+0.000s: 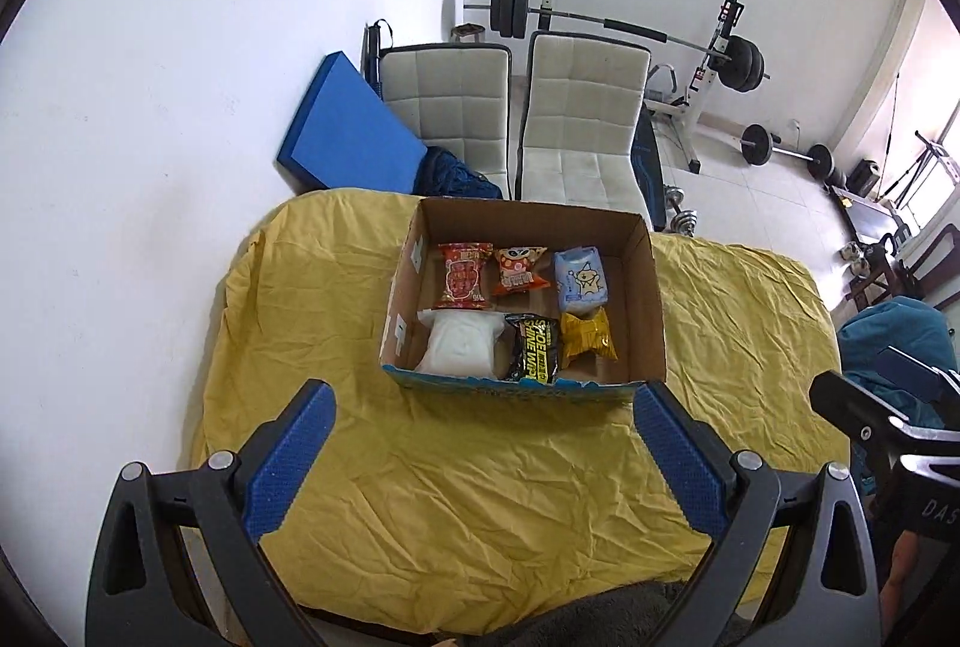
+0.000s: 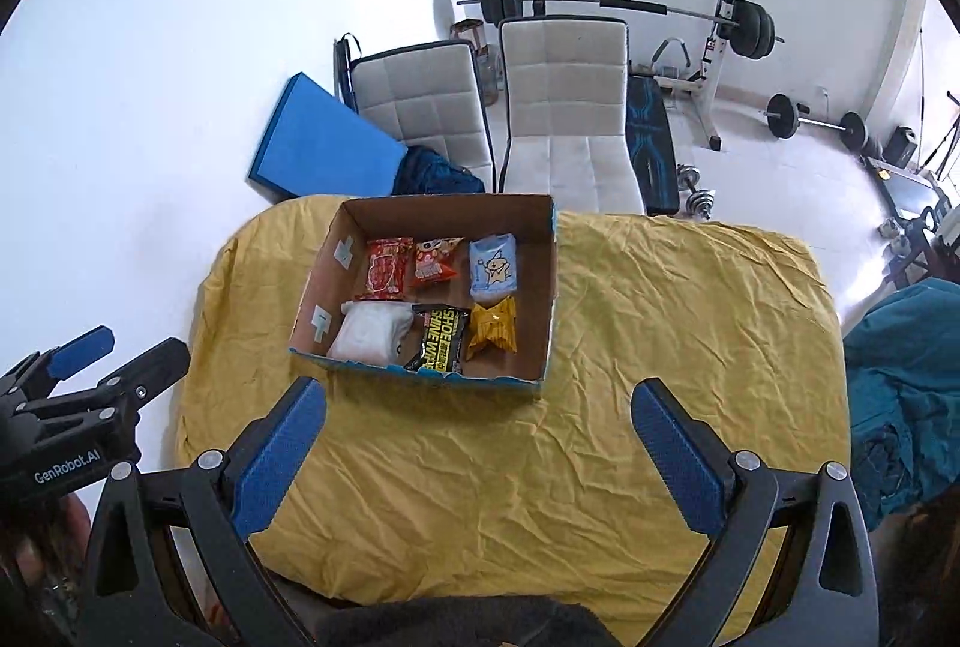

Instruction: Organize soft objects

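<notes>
Over the wrinkled yellow cloth, both claws spread empty; gym gear, seemingly barbells, behind.

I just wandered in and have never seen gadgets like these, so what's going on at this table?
A person holds a two-finger gripper in each hand, sorting soft packets. The left gripper and right gripper both hang open and empty above the yellow cloth, touching nothing. Six items already lie in two rows in the cardboard box: a red packet, orange packet, pale blue pack, white bundle, black packet and yellow packet.
</notes>
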`<state>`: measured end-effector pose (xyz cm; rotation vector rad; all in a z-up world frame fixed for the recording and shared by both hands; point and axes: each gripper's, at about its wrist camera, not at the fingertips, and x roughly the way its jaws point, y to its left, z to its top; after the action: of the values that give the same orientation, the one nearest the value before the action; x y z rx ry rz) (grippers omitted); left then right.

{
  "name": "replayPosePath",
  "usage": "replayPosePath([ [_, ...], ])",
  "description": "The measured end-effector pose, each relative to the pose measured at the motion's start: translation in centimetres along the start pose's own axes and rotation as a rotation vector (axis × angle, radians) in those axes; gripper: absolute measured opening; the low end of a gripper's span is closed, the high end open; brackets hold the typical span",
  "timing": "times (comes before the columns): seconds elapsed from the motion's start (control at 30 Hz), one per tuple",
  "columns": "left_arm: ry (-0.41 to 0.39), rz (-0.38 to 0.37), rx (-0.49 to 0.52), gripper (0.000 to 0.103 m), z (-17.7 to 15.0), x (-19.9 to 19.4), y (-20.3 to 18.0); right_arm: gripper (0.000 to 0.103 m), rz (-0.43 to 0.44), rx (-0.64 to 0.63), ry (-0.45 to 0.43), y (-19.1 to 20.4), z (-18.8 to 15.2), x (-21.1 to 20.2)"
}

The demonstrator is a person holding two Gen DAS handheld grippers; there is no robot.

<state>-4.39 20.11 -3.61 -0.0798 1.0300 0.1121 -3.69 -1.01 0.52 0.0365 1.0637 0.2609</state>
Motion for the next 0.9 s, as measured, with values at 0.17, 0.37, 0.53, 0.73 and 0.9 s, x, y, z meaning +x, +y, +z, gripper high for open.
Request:
replayPosePath([
  [0.17, -0.024, -0.012, -0.003, 0.102, -0.4, -1.3, -0.2, 0.103, -0.005, 0.010, -0.003, -0.1, -0.4, -0.9],
  [0.37, -0.039, -0.020, 0.000, 0.102, -0.8, -2.2, -0.6, 0.103, -0.018, 0.008, -0.017, 0.1, -0.6, -1.4],
  [0.53, -0.040, -0.020, -0.002, 0.102, -0.8, -2.2, -0.6, 0.103, -0.031, 0.007, -0.032, 0.3, -0.8, -1.9],
  [0.73, -0.044, -0.015, -0.004, 0.102, -1.0, -2.3, -0.6, 0.103, -0.042, 0.011, -0.034, 0.4, -0.9, -1.9],
  [0.9, -0.044, -0.008, -0.005, 0.102, -1.1, -2.4, -0.6, 0.103, -0.047, 0.019, -0.025, 0.3, -1.1, -1.6],
])
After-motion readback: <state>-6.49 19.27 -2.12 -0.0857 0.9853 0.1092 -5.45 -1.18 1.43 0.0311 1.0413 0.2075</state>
